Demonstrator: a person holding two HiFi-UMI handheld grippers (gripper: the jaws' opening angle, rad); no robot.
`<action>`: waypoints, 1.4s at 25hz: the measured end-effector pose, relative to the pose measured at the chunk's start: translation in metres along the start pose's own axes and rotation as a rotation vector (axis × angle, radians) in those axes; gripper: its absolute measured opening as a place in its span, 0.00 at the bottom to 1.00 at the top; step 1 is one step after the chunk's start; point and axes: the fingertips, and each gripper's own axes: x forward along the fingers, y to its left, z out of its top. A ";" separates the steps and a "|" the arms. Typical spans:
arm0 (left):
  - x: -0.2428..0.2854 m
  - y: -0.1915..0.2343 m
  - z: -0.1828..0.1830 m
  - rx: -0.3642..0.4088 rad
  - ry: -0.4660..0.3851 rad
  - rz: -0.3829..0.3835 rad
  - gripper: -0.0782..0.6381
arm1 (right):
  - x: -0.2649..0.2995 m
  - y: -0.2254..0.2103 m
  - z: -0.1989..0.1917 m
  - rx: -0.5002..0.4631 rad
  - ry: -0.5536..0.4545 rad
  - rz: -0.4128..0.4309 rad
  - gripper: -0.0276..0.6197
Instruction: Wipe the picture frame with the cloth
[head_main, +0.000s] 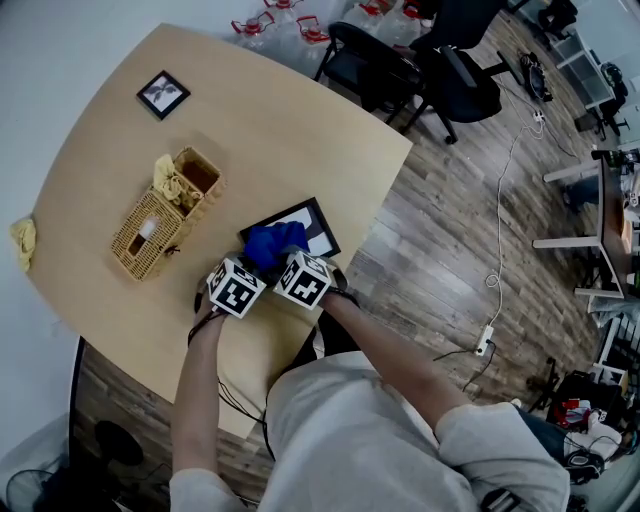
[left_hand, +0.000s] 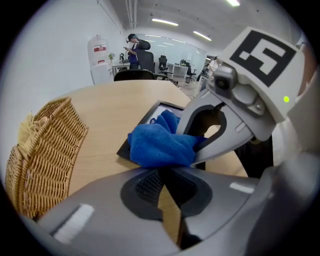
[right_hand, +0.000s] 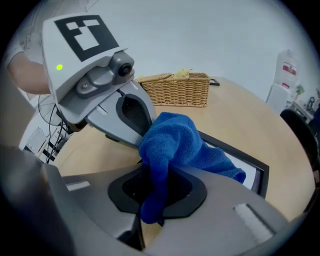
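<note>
Pale shirt and both forearms fill the bottom of the head view, and above them the two marker cubes sit side by side at centre, the left claw (head_main: 244, 271) and right claw (head_main: 291, 263) both reaching into a blue cloth (head_main: 272, 243). That cloth is bunched on the lower left end of a black picture frame (head_main: 320, 226), which lies flat near the right edge of the wooden surface (head_main: 280, 120). Left of centre stands a wicker basket (head_main: 165, 225), and a small frame (head_main: 163, 94) lies at upper left. From the left gripper view, the left claw (left_hand: 161, 172) is clenched, its pads drawn together with the cloth (left_hand: 157, 145) lying right at their tips; whether they nip it I cannot tell. The right claw (left_hand: 197, 149) enters from the right and bites the cloth's right side over the picture frame (left_hand: 146, 117). From the right gripper view, the right claw (right_hand: 152, 185) is clamped on the cloth (right_hand: 172, 142), a fold hanging down between its pads, while the left claw (right_hand: 140, 136) meets the cloth from upper left; the picture frame (right_hand: 250, 165) shows at right, the basket (right_hand: 175, 90) at top centre.
</note>
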 end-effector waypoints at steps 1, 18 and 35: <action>0.000 0.000 0.000 0.001 0.000 0.000 0.18 | 0.001 -0.003 0.002 -0.003 -0.002 -0.001 0.12; 0.000 0.001 0.000 -0.009 -0.014 0.002 0.18 | 0.020 -0.026 0.047 -0.064 -0.031 0.047 0.12; 0.002 0.002 -0.001 -0.020 -0.014 0.003 0.18 | 0.031 -0.037 0.068 -0.055 -0.032 0.062 0.12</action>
